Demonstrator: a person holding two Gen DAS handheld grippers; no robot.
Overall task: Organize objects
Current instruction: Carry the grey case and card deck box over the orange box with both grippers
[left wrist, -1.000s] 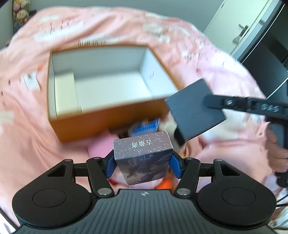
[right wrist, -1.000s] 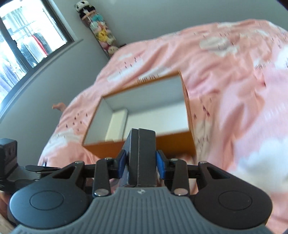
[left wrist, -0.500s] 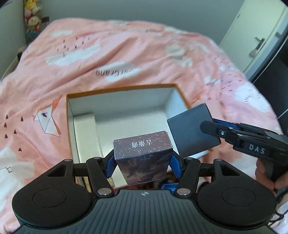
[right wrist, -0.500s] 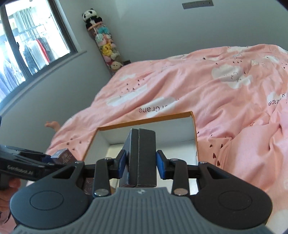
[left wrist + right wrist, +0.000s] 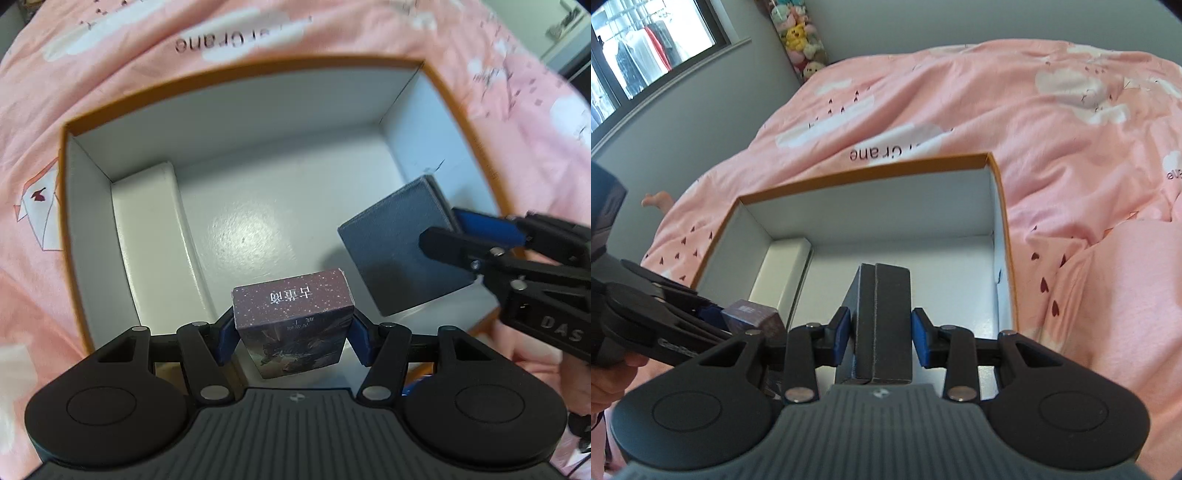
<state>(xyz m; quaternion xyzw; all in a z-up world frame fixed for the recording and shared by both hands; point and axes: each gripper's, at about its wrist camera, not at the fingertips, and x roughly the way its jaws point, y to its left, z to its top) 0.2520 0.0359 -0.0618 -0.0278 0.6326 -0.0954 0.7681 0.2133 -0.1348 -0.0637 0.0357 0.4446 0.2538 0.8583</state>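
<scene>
Small purple card box w/ speckled top and white Chinese characters (image 5: 293,321) sits clamped between the blue pads of the left gripper (image 5: 293,332), held upright, above the near edge of the open orange cardboard box w/ white lining (image 5: 255,68). Can't tell if it touches the box floor. In the right wrist view only a corner of it shows (image 5: 750,314), at the orange box's near-left corner.

Flat dark grey square box w/ textured lid (image 5: 402,247) is pinched by the right gripper (image 5: 881,332), blue pads pressed on both its sides. It hangs tilted over the near-right part of the orange box's inside, just right of the purple box, not touching it. From the right wrist cam it's seen edge-on, lid seam running down the middle (image 5: 882,325).

Inside the orange box, along its left wall, lies a long white insert block (image 5: 155,236). Rest of the white floor is bare.

Orange box rests on a pink quilt w/ white clouds and dark lettering (image 5: 1071,129). Beyond the quilt's far-left corner, a stack of plush toys (image 5: 799,37) stands against a grey wall, next to a window (image 5: 639,48).
</scene>
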